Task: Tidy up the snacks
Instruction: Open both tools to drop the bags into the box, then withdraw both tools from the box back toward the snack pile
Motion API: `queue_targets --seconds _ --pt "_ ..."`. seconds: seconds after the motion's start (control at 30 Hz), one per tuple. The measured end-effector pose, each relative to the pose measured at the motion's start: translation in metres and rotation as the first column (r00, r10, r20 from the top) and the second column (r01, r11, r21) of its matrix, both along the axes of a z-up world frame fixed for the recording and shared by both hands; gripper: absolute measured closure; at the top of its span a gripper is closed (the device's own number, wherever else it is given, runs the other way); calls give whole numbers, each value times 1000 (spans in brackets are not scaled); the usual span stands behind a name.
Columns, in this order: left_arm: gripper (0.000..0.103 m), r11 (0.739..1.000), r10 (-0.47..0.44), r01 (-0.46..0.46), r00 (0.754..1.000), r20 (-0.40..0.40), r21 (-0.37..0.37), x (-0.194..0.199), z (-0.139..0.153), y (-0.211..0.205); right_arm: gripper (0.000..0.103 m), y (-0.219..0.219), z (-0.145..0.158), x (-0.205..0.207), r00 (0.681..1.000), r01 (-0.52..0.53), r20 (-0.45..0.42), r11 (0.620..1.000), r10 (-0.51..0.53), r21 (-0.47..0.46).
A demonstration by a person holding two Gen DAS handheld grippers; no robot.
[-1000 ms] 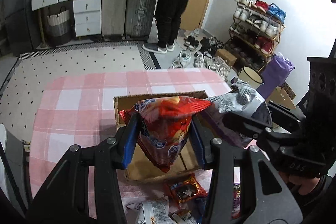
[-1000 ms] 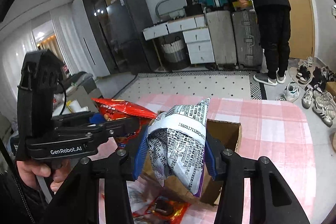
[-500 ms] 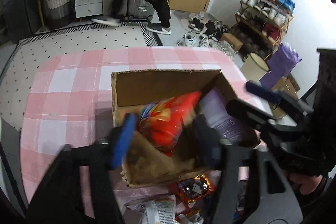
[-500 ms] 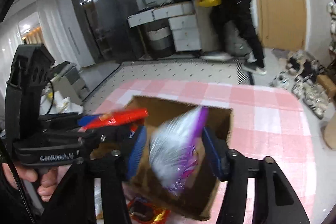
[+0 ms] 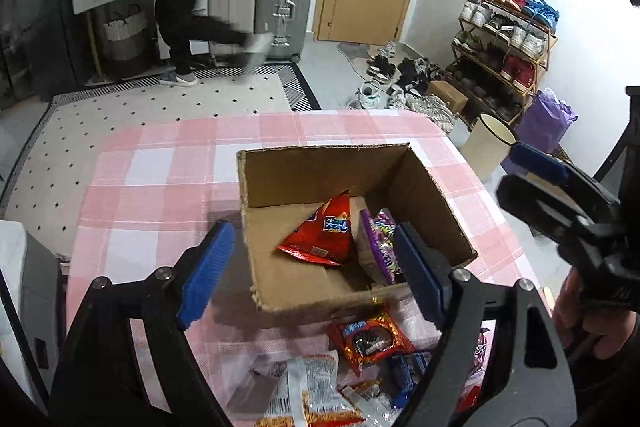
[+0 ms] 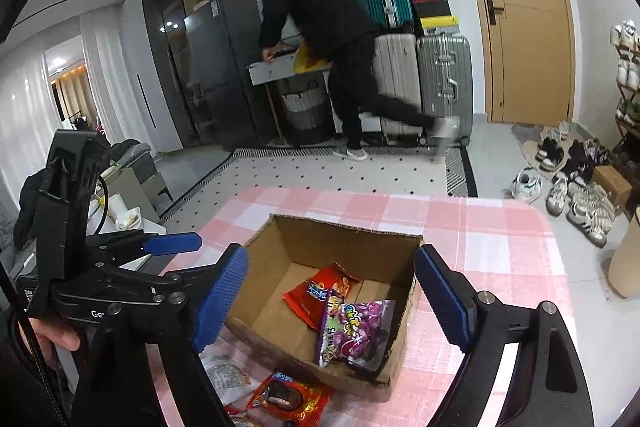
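Observation:
An open cardboard box (image 5: 320,171) (image 6: 352,239) stands on the pink checked table. Inside it lie a red snack bag (image 5: 326,233) (image 6: 316,293) and a purple snack bag (image 5: 380,243) (image 6: 356,331), side by side. My left gripper (image 5: 316,271) hovers over the box's near wall, its jaws opening with nothing pressed between the blue pads. My right gripper (image 6: 332,303) hangs above the box, jaws opening too, and the bags lie loose below it. Each gripper also shows in the other's view: the right gripper (image 5: 540,179), the left gripper (image 6: 172,245).
Several loose snack packets (image 5: 368,339) (image 6: 288,395) lie on the checked tablecloth (image 5: 160,179) in front of the box. A person in black (image 6: 320,39) moves by the suitcases (image 5: 280,7) at the back. Shoes and a shoe rack (image 5: 500,43) stand to the right.
Both grippers let go: the red bag and the purple bag dropped from the jaws into the box, and both pairs of jaws spread wide. The person at the back walked left.

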State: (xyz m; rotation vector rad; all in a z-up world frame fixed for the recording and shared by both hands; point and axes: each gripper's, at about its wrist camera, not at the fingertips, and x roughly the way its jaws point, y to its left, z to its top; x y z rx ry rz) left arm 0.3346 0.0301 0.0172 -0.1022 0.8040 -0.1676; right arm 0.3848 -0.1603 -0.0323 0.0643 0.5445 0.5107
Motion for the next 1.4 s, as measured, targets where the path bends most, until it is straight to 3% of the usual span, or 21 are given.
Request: queue_targets --seconds 0.33,0.47,0.83,1.23,1.4 --pt "15 999 37 -39 997 66 30 -52 30 8 5 4 25 -59 999 14 31 1000 -13 -12" --pt "1 998 52 -54 993 103 24 -76 42 10 4 5 32 -86 999 5 49 1000 -4 -4" --pt "1 998 54 -59 984 168 21 -151 64 5 1 -9 40 -162 993 49 106 999 -48 -6" --pt "1 996 82 -86 980 181 12 -213 51 14 1 -21 13 -210 992 85 92 996 -83 -26" --pt "1 995 95 -94 985 146 -15 -224 30 22 1 -19 -4 -219 994 87 76 996 -85 -29"
